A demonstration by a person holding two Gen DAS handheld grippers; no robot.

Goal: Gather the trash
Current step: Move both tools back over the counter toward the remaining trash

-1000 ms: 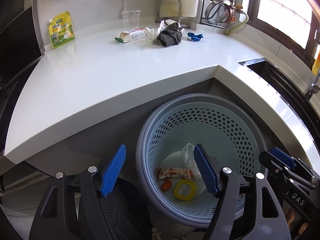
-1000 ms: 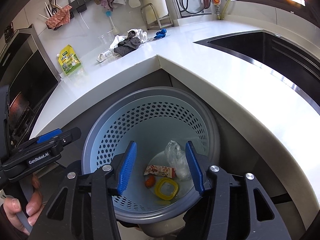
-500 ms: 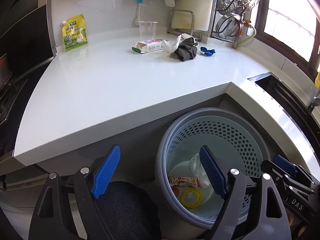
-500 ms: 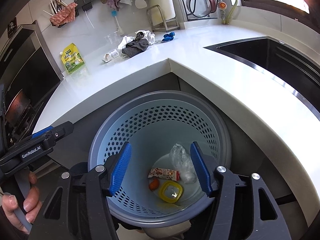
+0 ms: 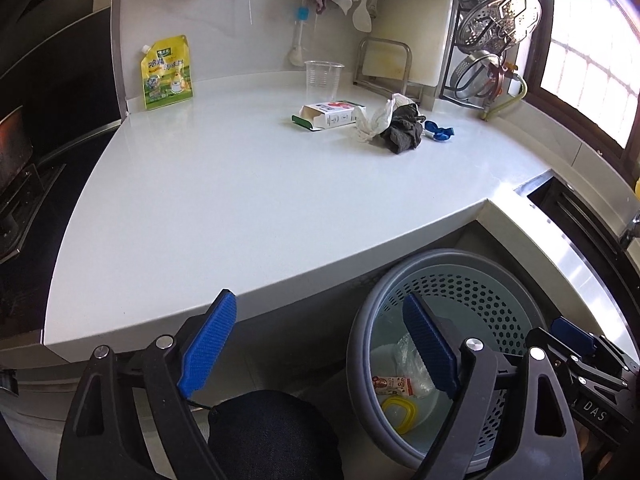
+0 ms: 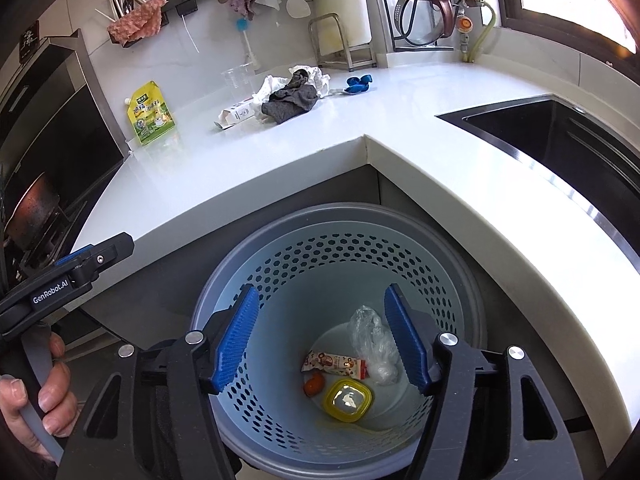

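Left hand-held gripper [image 5: 316,348]: jaws wide and opening, nothing between the blue pads. It hangs over the front edge of the desk [image 5: 240,208], with one pad before the desk edge and the other over the rim of the bin [image 6: 224,280]. A hand [image 6: 36,396] grips its handle, seen at the left of the right wrist view.

Right hand-held gripper [image 6: 322,338]: jaws moderately wide and opening, empty. It points down into the bin, both pads inside the rim line.

Bin: grey outer shell with a pale perforated liner, standing on the floor in the inner corner of the desk. On its bottom lie a crumpled clear plastic bag [image 6: 374,344], a snack wrapper [image 6: 336,363], a small orange piece [image 6: 314,384] and a yellow square lid [image 6: 347,399]. The wrapper touches the bag; the orange piece sits just beside the lid.

Trash on the desk, near the back wall: an open carton [image 5: 328,116] lying on its side, a crumpled white tissue [image 5: 374,120] just beside it, a dark grey cloth [image 5: 402,132] touching the tissue, and blue scraps [image 5: 439,133] just beside the cloth. A clear plastic cup [image 5: 322,78] stands upright behind the carton. A yellow pouch [image 5: 166,74] leans against the wall, well apart from the rest.

A dark sink [image 6: 560,140] lies to the right.
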